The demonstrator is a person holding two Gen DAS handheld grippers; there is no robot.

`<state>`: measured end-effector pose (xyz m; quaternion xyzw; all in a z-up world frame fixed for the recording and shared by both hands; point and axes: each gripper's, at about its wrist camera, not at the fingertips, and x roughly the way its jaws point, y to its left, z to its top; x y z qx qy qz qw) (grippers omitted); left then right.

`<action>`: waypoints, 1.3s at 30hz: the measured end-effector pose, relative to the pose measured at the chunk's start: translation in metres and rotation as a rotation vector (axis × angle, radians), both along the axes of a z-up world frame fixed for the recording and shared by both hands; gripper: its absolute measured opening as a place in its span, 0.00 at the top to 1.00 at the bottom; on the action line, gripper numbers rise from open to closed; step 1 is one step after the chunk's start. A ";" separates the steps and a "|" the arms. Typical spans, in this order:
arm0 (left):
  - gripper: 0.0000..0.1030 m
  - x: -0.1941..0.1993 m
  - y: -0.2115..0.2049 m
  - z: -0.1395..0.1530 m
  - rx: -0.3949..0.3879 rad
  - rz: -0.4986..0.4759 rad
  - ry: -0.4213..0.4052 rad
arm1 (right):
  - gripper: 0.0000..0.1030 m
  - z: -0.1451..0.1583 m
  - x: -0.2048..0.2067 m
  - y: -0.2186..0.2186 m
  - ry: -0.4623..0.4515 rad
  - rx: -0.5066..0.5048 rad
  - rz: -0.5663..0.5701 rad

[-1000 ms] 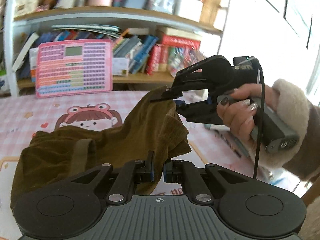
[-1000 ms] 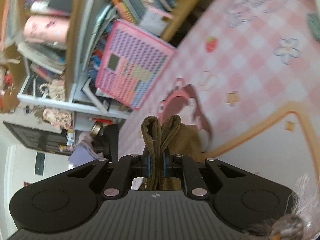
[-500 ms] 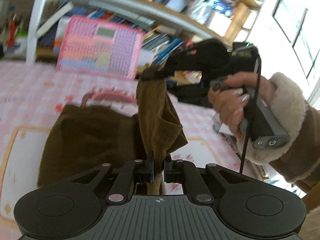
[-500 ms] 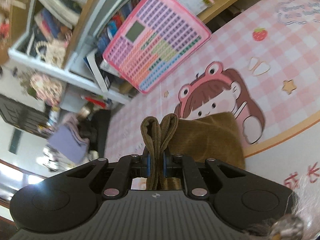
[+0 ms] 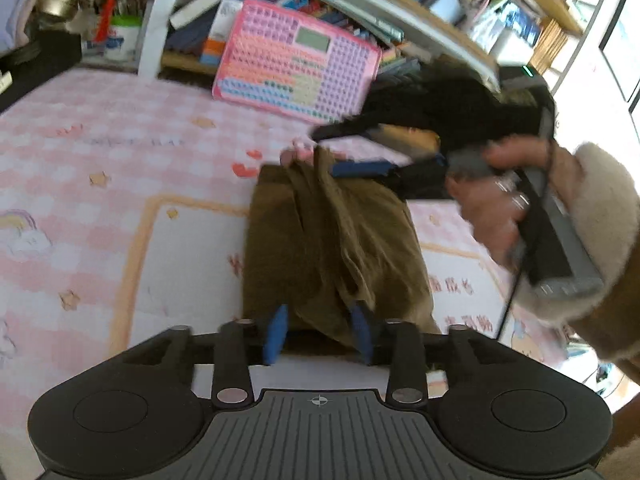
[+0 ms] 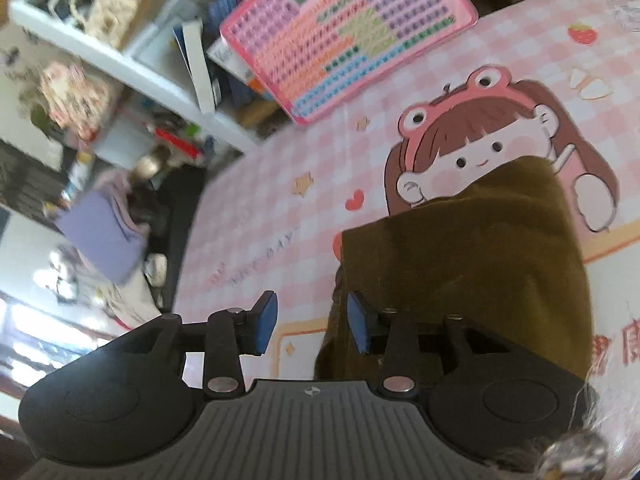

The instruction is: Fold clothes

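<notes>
A brown corduroy garment (image 5: pixel 332 248) lies folded on the pink checked table mat (image 5: pixel 120 152). My left gripper (image 5: pixel 319 332) is over the garment's near edge. Its jaws are opening: the blue pads (image 5: pixel 276 332) stand apart, with loose cloth between them that they do not press. In the left wrist view my right gripper (image 5: pixel 348 152) is at the garment's far edge, held by a hand (image 5: pixel 492 200) in a fleecy cuff. In the right wrist view the right gripper (image 6: pixel 311 326) is also opening. The garment (image 6: pixel 460 260) lies by its right pad (image 6: pixel 358 328), and mat shows between the pads.
A pink toy keyboard (image 5: pixel 296 64) leans against the bookshelf (image 5: pixel 400 28) at the back of the table. A cup of pens (image 5: pixel 120 36) stands at the far left. A cartoon girl print (image 6: pixel 472 136) on the mat shows beyond the garment. A purple bag (image 6: pixel 100 236) lies off the table's left side.
Both grippers swung the raised cloth over and down onto the rest of the garment, then opened and let it go. The garment now lies flatter, folded over.
</notes>
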<state>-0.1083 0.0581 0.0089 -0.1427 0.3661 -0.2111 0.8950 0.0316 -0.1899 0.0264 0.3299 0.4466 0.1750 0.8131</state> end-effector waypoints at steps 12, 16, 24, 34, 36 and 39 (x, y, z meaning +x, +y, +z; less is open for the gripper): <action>0.57 0.089 -0.018 -0.013 -0.072 -0.104 0.028 | 0.47 -0.005 -0.097 -0.051 -0.078 -0.408 -0.171; 0.57 0.107 -0.022 -0.027 -0.061 -0.111 0.092 | 0.47 -0.025 -0.108 -0.052 -0.024 -0.368 -0.204; 0.91 0.122 -0.022 -0.029 -0.161 -0.133 0.095 | 0.45 -0.046 -0.101 -0.032 0.017 -0.401 -0.181; 0.93 0.126 -0.020 -0.036 0.016 -0.098 0.040 | 0.40 -0.048 -0.096 -0.021 0.000 -0.431 -0.149; 0.93 0.127 -0.016 -0.042 0.005 -0.085 0.069 | 0.40 -0.049 -0.095 -0.020 0.001 -0.441 -0.145; 0.93 0.124 -0.015 -0.039 0.006 -0.085 0.067 | 0.39 -0.048 -0.094 -0.021 0.005 -0.437 -0.149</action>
